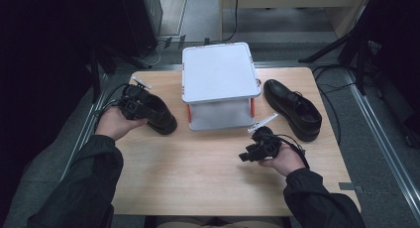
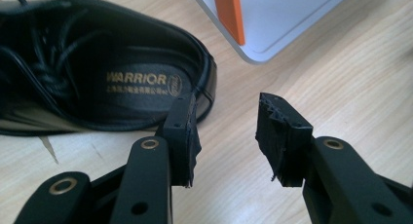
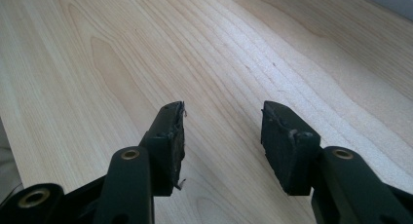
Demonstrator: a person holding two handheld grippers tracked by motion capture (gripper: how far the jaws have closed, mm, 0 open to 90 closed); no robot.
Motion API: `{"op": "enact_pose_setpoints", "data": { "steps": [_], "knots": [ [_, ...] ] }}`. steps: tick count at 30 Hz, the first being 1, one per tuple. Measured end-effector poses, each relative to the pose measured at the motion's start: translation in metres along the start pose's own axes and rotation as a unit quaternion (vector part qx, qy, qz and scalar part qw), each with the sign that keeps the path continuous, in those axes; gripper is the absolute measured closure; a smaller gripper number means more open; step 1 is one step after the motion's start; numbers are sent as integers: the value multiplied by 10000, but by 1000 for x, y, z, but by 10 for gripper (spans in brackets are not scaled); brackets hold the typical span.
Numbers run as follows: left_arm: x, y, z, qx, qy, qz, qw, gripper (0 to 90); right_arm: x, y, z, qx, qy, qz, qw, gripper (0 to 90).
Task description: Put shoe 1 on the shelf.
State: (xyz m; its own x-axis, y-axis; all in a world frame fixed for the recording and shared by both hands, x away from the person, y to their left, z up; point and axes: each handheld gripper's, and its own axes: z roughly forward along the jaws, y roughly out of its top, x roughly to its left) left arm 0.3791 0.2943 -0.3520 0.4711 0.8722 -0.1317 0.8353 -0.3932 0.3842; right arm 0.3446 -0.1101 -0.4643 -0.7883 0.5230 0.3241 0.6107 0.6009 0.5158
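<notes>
Left shoe (image 2: 97, 68): on table (image 1: 198, 173), left of white stand (image 1: 220, 72); opening empty.
Left gripper (image 2: 226, 131): jaws apart, at shoe's heel.
Right gripper (image 3: 224, 136): jaws apart above bare wood.
Right shoe (image 1: 292, 109): right of stand.

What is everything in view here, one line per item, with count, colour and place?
table: 1, light wood, centre.
two-tier rack: 1, white shelves on orange posts, far middle of the table.
left shoe: 1, black lace-up, left of the rack, beside the left gripper's jaws.
right shoe: 1, black lace-up, right of the rack.
left gripper: 1, black, jaws open at the left shoe's heel, holding nothing.
right gripper: 1, black, jaws open over bare table.
sleeves: 2, dark, bottom edge.
</notes>
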Motion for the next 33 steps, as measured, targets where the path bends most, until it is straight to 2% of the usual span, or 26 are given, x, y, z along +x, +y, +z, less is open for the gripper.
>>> {"op": "enact_pose_setpoints", "data": {
  "steps": [4,6,10,13,17,19,20,24,33],
  "knots": [
    [5,12,5,-27,-68,-105,9999,600,0,0,1,17,13,-1,10000,515],
    [6,18,16,88,-99,-148,9998,605,0,0,1,23,29,-5,10000,515],
    [4,20,27,210,-67,-160,9996,615,0,0,1,37,47,-4,10000,515],
    [6,21,40,358,-36,-262,9990,625,0,-1,2,70,32,4,10000,514],
    [6,22,46,427,14,-249,9988,644,0,-1,2,90,42,-15,9999,515],
    [6,23,49,446,55,-203,9988,667,1,-1,3,93,49,-24,9999,514],
    [6,24,51,449,74,-241,9987,695,1,-1,4,104,53,-28,9999,515],
    [7,24,52,437,87,-213,9988,733,1,-1,5,146,90,15,9999,516],
    [8,23,49,478,46,-198,9986,761,0,-1,5,137,67,-5,9999,515]
  ]
}}
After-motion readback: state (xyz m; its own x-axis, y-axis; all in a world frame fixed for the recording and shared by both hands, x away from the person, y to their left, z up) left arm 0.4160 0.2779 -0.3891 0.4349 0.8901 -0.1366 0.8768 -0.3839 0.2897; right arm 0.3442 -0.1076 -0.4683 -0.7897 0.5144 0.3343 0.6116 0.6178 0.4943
